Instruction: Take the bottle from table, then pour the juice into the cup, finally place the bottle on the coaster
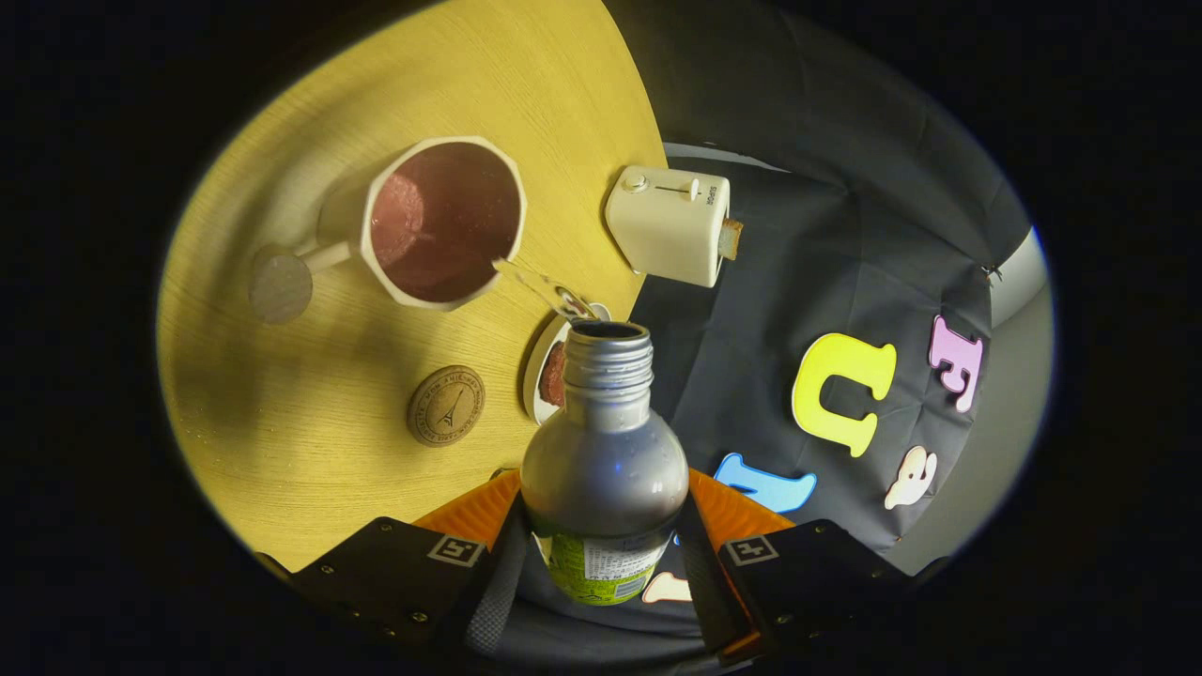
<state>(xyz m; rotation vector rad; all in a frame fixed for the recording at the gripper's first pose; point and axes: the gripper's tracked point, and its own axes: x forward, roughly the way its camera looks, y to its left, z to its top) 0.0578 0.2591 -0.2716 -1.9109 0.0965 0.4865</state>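
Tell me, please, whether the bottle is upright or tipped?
Tipped: the bottle, clamped in the gripper, leans toward the cup, liquid streaming from its open mouth.

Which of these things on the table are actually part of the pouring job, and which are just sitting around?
Part of the job:
bottle, gripped between both fingers of the gripper, tilted and pouring
cup, catching the stream
round coaster, bare on the table

Just lying about:
toaster
small plate behind the bottle's neck

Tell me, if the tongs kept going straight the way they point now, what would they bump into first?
Probably the small plate just past the bottle mouth, at the table edge. The tongs are shut on the bottle, which leads the way. The cup lies farther on; depth is hard to judge.
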